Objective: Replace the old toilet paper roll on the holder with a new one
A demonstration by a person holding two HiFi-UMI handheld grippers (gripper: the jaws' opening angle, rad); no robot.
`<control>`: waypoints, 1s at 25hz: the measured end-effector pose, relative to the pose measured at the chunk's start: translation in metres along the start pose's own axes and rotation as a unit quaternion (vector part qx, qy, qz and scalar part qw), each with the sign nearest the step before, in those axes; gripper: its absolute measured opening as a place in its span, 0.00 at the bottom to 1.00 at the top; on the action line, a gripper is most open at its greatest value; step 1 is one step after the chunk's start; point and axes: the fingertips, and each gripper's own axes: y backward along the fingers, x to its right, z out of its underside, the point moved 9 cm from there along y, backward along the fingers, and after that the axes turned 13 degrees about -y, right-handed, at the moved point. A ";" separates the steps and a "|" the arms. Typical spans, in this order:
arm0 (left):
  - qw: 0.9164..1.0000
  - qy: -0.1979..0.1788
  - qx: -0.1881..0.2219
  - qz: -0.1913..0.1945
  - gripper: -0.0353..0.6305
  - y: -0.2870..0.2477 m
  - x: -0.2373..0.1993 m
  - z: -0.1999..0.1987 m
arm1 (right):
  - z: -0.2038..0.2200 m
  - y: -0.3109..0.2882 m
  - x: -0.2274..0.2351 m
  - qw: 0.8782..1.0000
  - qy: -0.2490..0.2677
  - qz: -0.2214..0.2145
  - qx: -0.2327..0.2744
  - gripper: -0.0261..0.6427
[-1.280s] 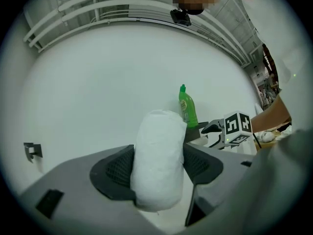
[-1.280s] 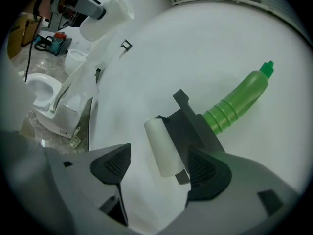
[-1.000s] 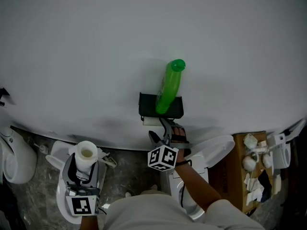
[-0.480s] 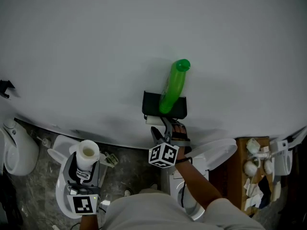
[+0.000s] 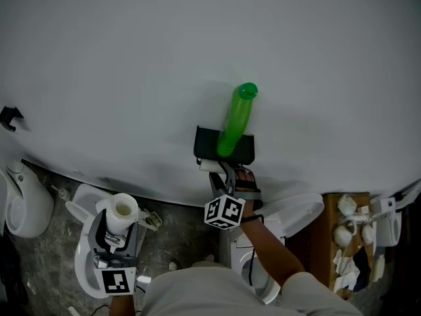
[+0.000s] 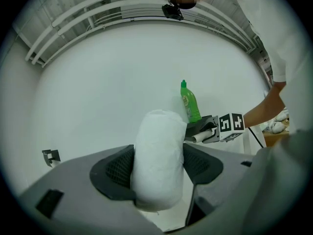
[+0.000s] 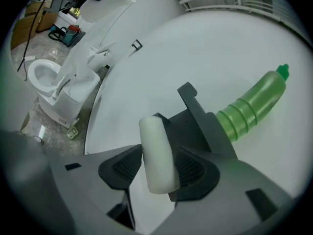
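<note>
The new roll (image 6: pixel 159 141) is clamped in the left gripper (image 6: pixel 159 173), well apart from the holder (image 5: pixel 207 140). The right gripper's (image 7: pixel 156 169) jaws have just been closed onto the old roll (image 7: pixel 155 146) at the holder, seemingly snugly. If it is jerked free, the green bottle (image 7: pixel 249 109) above could be toppled.

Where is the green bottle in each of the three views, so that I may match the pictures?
Head view: the green bottle at centre, rising from the black holder.
Left gripper view: the bottle right of centre, just above the holder.
Right gripper view: the bottle at the right, slanting toward the upper right.
Shared landmark: the black holder under the bottle.
</note>
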 end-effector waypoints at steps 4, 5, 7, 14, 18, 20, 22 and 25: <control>1.000 -0.004 -0.006 -0.005 0.51 0.005 0.006 -0.001 | 0.007 0.002 0.004 1.000 0.005 0.004 0.005 0.34; 1.000 -0.005 -0.006 -0.005 0.51 0.006 0.007 -0.001 | 0.010 0.003 0.006 1.000 0.004 0.006 0.006 0.34; 1.000 -0.009 -0.008 -0.004 0.51 0.006 0.010 -0.002 | 0.015 0.005 0.008 1.000 0.002 0.008 0.007 0.34; 1.000 -0.027 -0.010 -0.005 0.51 0.002 0.014 -0.011 | 0.038 0.013 0.020 1.000 -0.004 0.021 0.003 0.34; 0.999 -0.035 -0.009 0.001 0.51 -0.009 0.023 -0.017 | 0.059 0.019 0.034 0.999 -0.025 0.033 -0.008 0.33; 0.999 -0.045 -0.005 0.008 0.51 -0.016 0.030 -0.021 | 0.072 0.025 0.040 0.998 -0.036 0.039 -0.014 0.33; 0.998 -0.054 0.003 0.016 0.51 -0.023 0.036 -0.026 | 0.086 0.033 0.043 0.998 -0.047 0.046 -0.022 0.32; 0.997 -0.071 0.016 0.028 0.51 -0.034 0.045 -0.035 | 0.106 0.046 0.047 0.996 -0.066 0.054 -0.033 0.32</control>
